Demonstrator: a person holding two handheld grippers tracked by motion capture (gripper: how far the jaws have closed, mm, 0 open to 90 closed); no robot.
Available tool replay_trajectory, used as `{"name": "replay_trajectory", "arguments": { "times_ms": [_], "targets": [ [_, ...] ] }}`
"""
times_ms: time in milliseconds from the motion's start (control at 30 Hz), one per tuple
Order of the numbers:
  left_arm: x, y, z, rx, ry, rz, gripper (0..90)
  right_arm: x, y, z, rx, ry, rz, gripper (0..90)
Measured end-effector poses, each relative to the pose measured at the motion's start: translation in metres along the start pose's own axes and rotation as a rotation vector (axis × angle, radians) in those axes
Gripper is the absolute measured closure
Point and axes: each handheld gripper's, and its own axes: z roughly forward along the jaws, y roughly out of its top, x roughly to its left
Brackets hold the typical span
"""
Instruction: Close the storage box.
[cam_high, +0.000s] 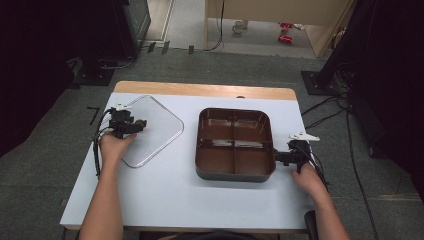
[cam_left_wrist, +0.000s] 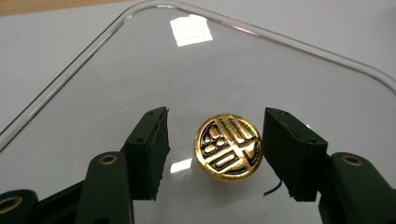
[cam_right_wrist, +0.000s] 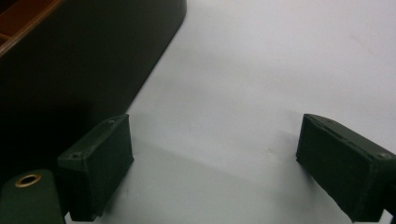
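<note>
Round gold knob (cam_left_wrist: 228, 147) stands upright on flat clear lid (cam_left_wrist: 116, 93).

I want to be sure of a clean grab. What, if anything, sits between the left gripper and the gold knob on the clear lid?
Nothing visible. The left gripper already brackets the gold knob on the clear lid: one jaw stands apart from it on one side, the other looks close against it, and the gaps are bare.
</note>
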Motion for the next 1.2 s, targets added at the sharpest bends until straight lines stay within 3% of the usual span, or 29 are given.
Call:
{"name": "replay_trajectory", "arguments": {
  "times_ms": [133,333,433,767,1200],
  "targets": [
    [-0.003,-0.004,0.003,0.014,0.018,0.005,45.7,0.000,0.000,0.000,0.000,0.000,0.000,10.3],
    [-0.011,-0.008,0.005,-0.011,0.038,0.035,55.4,0.000,0.000,0.000,0.000,0.000,-0.001,10.3],
    [-0.012,-0.008,0.005,-0.021,0.043,0.027,58.8,0.000,0.000,0.000,0.000,0.000,-0.001,10.3],
    [-0.010,0.000,0.001,0.012,0.017,0.061,59.4,0.000,0.000,0.000,0.000,0.000,0.000,10.3],
    [-0.036,0.028,-0.037,-0.078,-0.081,0.133,59.4,0.000,0.000,0.000,0.001,-0.001,0.001,10.4]
  ]
}}
